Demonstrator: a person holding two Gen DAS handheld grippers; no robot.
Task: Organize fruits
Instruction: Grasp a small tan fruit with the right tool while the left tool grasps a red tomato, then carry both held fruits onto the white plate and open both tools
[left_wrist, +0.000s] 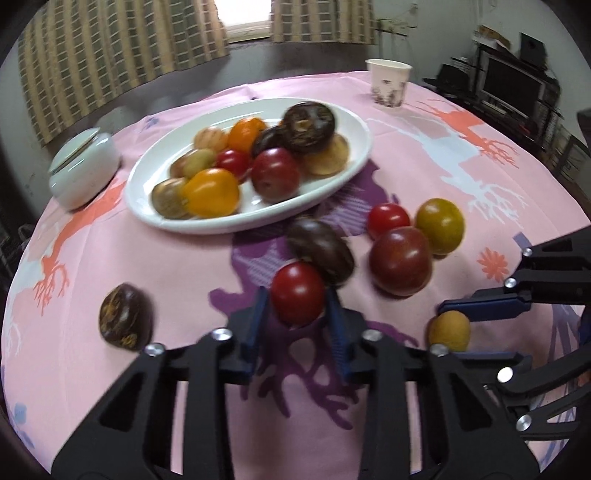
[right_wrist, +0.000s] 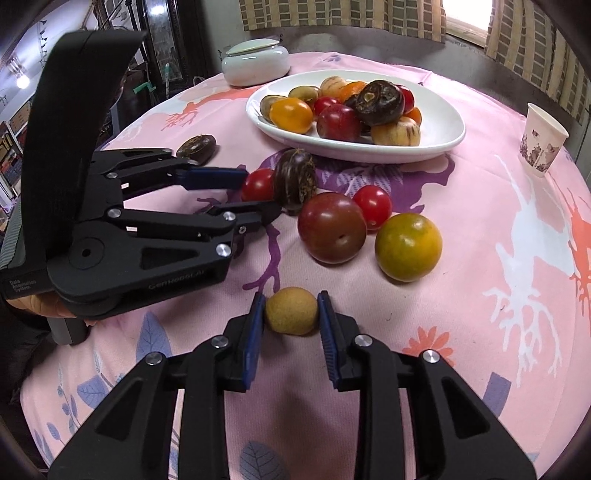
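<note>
My left gripper (left_wrist: 297, 299) is shut on a small red tomato (left_wrist: 298, 293), low over the pink tablecloth; the same left gripper (right_wrist: 255, 190) and red tomato (right_wrist: 258, 184) show in the right wrist view. A dark purple fruit (left_wrist: 320, 250) lies right behind it. My right gripper (right_wrist: 291, 308) is shut on a small tan round fruit (right_wrist: 291, 311) resting on the cloth; that tan fruit (left_wrist: 448, 330) also appears in the left wrist view. A white oval plate (left_wrist: 354, 122) at the back holds several fruits.
Loose on the cloth lie a big dark red tomato (right_wrist: 331, 227), a small red tomato (right_wrist: 373, 206), a green-orange tomato (right_wrist: 408, 246) and a dark fruit (left_wrist: 123, 320) at the left. A lidded white jar (left_wrist: 83, 170) and a paper cup (right_wrist: 543, 140) stand near the table's edges.
</note>
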